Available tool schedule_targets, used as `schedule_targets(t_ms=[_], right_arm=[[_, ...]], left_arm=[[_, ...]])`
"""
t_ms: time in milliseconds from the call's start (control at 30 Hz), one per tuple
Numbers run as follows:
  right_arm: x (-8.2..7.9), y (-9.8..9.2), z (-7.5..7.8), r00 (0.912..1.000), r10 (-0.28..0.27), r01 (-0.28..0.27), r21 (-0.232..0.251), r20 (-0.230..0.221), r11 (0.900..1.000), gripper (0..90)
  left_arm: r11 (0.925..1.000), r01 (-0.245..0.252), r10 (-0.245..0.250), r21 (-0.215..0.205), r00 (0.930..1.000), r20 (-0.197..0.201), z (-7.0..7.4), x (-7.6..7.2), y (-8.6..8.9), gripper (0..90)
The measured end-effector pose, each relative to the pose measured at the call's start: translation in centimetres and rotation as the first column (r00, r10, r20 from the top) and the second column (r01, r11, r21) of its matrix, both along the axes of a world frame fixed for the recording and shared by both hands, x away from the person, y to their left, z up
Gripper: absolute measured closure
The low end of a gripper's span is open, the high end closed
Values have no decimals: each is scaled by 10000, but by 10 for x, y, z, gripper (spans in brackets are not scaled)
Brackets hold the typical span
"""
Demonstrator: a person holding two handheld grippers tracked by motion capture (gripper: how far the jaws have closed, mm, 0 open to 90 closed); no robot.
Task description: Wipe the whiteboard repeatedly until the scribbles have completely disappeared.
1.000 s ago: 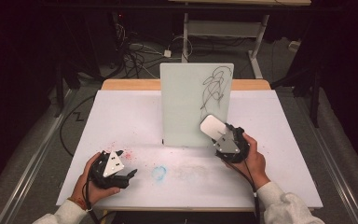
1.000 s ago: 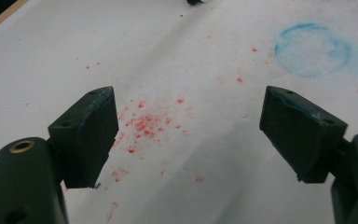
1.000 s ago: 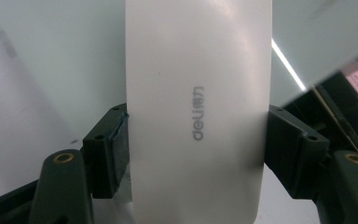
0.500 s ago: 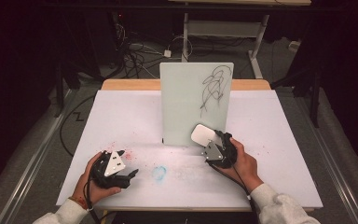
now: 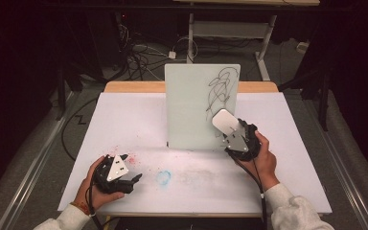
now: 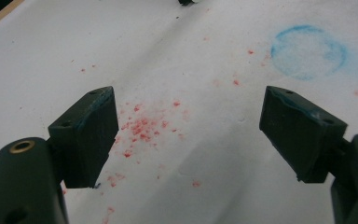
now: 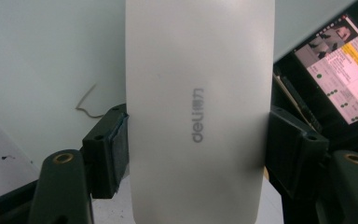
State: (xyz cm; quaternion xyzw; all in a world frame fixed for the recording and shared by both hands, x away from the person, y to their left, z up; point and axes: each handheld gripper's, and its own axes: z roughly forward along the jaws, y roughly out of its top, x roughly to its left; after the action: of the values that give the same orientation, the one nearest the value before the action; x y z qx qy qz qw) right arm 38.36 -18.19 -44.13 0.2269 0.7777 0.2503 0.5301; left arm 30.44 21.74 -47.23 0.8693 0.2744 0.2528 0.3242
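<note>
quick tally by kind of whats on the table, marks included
upright whiteboard: 1
whiteboard eraser, clamped in the right gripper: 1
black scribble on the board: 1
blue ring mark on the table sheet: 1
patch of red specks: 1
total: 5

Lab, dark curtains, floor cables (image 5: 139,55), test table (image 5: 124,115)

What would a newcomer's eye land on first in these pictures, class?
The upright white board at the table's middle, with a black scribble in its upper right. Against its lower right, the right hand-held gripper clamps a white oblong eraser. Near the left hand-held gripper, open, lie red specks and a blue ring mark.
</note>
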Motion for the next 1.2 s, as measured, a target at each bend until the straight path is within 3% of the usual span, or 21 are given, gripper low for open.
schedule_targets(t_ms=[133,200,367,500,567,633,733,967,1200], right_arm=[[-1,2,-5,9998,103,-104,-62,-162,9999,311],[-4,7,-12,9989,317,-334,-508,-353,9981,311],[-12,15,-32,9935,636,-812,-1947,-948,9775,311],[-15,8,-39,9902,729,-1022,-2630,-1189,9594,311],[-15,2,-38,9912,527,-871,-2974,-1218,9508,311],[-15,-3,-37,9916,302,-656,-2869,-1259,9557,311],[-15,-3,-38,9929,101,-461,-3060,-1182,9509,311],[-17,27,-45,9937,787,-1019,-3535,-795,9299,311],[-17,57,-48,9896,1300,-1434,-3385,-620,9300,311]], left_arm=[[10000,5,-5,32,10000,-12,0,0,0,190],[10000,12,-12,18,10000,-3,0,-1,0,190],[10000,14,-14,42,10000,23,1,-2,1,189],[10000,-11,11,-7,10000,30,1,-2,2,189],[10000,-15,15,-30,10000,34,1,-3,2,189],[10000,-23,23,-39,10000,40,2,-2,3,189],[10000,-19,19,-32,10000,37,2,-2,2,189],[10000,55,-55,-29,10000,39,2,-2,0,189],[9999,40,-40,-114,10000,5,2,-2,0,189]])
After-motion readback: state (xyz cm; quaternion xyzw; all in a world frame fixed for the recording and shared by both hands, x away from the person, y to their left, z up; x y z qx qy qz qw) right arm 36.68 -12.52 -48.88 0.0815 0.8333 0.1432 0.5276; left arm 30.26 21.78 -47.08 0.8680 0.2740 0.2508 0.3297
